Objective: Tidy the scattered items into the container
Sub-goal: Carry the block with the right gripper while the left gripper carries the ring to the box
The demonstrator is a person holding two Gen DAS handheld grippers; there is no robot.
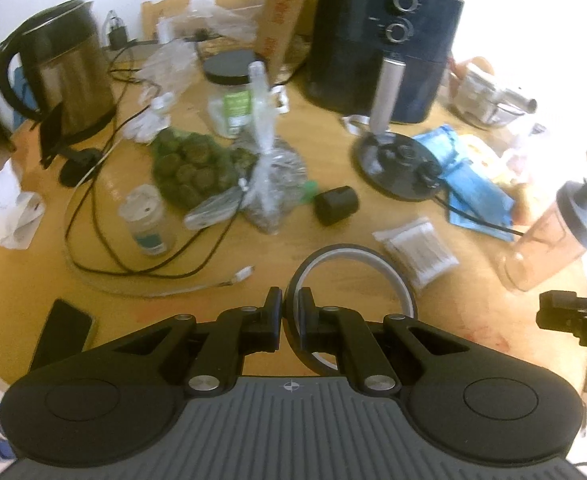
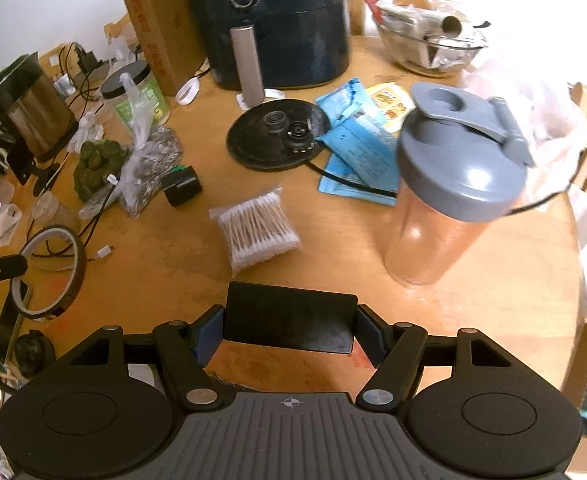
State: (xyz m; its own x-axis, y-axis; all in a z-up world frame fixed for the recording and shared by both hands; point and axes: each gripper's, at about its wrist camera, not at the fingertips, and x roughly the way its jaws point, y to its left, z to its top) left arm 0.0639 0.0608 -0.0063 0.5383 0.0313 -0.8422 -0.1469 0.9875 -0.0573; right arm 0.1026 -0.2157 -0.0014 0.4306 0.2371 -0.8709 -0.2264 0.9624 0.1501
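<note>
Amber-rimmed tape ring (image 1: 351, 280) sits pinched at its near edge between the pressed-together fingers of the left gripper (image 1: 289, 300), held above the wooden table (image 1: 253, 248); the right wrist view shows the same ring (image 2: 51, 274) off to the left, tilted and clear of the tabletop. The right gripper (image 2: 289, 320) is clamped on a flat black card (image 2: 289, 318), its fingers against the card's two short ends, low over the table's near edge. Between the two tools lies a clear bag of cotton swabs (image 2: 257, 232), resting flat on the wood. Beyond it a small black cylinder (image 1: 335, 205) lies on its side near a tied plastic bag (image 1: 267, 184) and a bag of green balls (image 1: 191, 164). A shaker bottle with a grey lid (image 2: 449, 192) stands to the right, close to blue packets (image 2: 357, 152) and a black kettle base (image 2: 277, 134). At the back stand a steel kettle (image 1: 65, 72) and a dark air fryer (image 1: 385, 40).
</note>
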